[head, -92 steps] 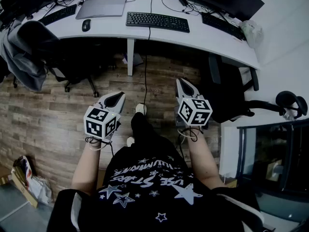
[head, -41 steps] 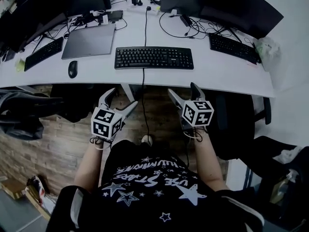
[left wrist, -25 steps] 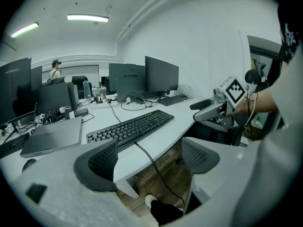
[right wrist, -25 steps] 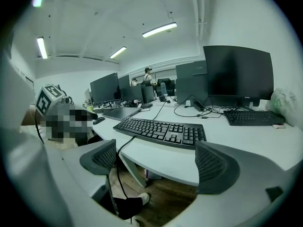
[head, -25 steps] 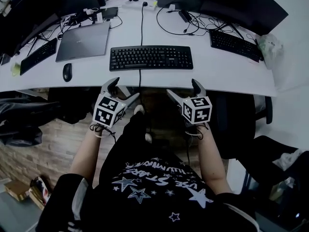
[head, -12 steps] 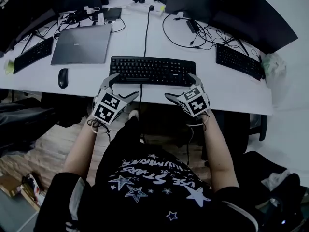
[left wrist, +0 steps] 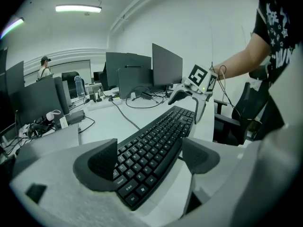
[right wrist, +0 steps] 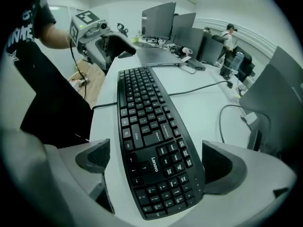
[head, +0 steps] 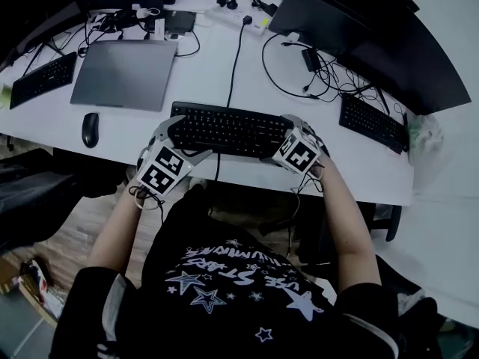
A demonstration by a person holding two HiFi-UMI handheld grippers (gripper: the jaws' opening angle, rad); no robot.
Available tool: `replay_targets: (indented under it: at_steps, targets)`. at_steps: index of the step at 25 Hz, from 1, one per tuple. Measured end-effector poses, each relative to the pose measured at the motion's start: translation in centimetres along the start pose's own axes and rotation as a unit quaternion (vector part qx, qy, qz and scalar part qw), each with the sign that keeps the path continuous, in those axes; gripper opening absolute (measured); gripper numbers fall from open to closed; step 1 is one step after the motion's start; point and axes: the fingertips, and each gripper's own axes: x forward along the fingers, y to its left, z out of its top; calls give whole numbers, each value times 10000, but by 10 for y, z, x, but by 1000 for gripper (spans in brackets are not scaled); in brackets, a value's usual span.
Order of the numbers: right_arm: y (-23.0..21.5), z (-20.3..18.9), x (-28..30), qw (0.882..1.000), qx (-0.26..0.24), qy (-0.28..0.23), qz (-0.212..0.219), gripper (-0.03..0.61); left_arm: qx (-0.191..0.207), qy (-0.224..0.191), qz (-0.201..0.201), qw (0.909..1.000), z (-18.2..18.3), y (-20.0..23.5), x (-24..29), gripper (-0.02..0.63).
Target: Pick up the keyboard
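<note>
A black wired keyboard (head: 228, 128) lies flat near the front edge of the white desk (head: 247, 172). My left gripper (head: 183, 137) is open around its left end. In the left gripper view the keyboard (left wrist: 151, 145) runs between the two pads, and the front pad stands apart from it. My right gripper (head: 288, 137) points steeply down over the right end and is open. Its jaws have just been opening, with the keyboard (right wrist: 147, 136) between them and the pads not pressing on it. Each gripper shows in the other's view, the right gripper (left wrist: 191, 91) and the left gripper (right wrist: 113, 46).
A closed grey laptop (head: 123, 73) and a black mouse (head: 90, 129) lie left of the keyboard. Other keyboards sit at far left (head: 41, 78) and right (head: 374, 123). Monitors (head: 359, 32) and loose cables (head: 307, 73) crowd the back of the desk. An office chair (left wrist: 232, 122) stands by it.
Both grippers moved forward from below the desk's front edge to the two ends of the keyboard. The right gripper rolled and tipped downward.
</note>
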Motion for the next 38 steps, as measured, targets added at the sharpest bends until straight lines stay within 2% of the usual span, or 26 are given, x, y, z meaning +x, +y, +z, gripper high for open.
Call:
replay_targets:
  at_steps: [4,8,15,17,21,24,28,33,38]
  targets:
    - [1,-6,20,9948,-543,605,622,572,-88,2,-25,10000,-4,16,10,420]
    - [-10,-5,33,9911,-717,803,782,572,-180,146,-105,9997,-9,25,19,420]
    - [-8,-3,48,9803,-1003,1125,1279,572,-352,62,-219,9991,-8,35,38,420]
    - [-8,-2,50,9773,-1034,1266,1351,572,-343,127,-249,9990,-8,37,42,420]
    - [-9,-6,56,9668,-1041,1886,1375,574,-233,271,-316,9989,-8,41,49,420]
    - [-8,-7,60,9634,-1078,1903,1551,577,-191,301,-412,9985,-7,38,54,420]
    - [-9,-4,58,9701,-1077,1516,1558,578,-167,368,-465,9981,-5,32,60,420]
    - [-9,-8,57,9711,-1067,1547,1474,578,182,583,-407,9973,-11,27,60,420]
    - [-8,-1,45,9808,-1197,1334,771,578,643,700,-291,9950,-9,28,53,420]
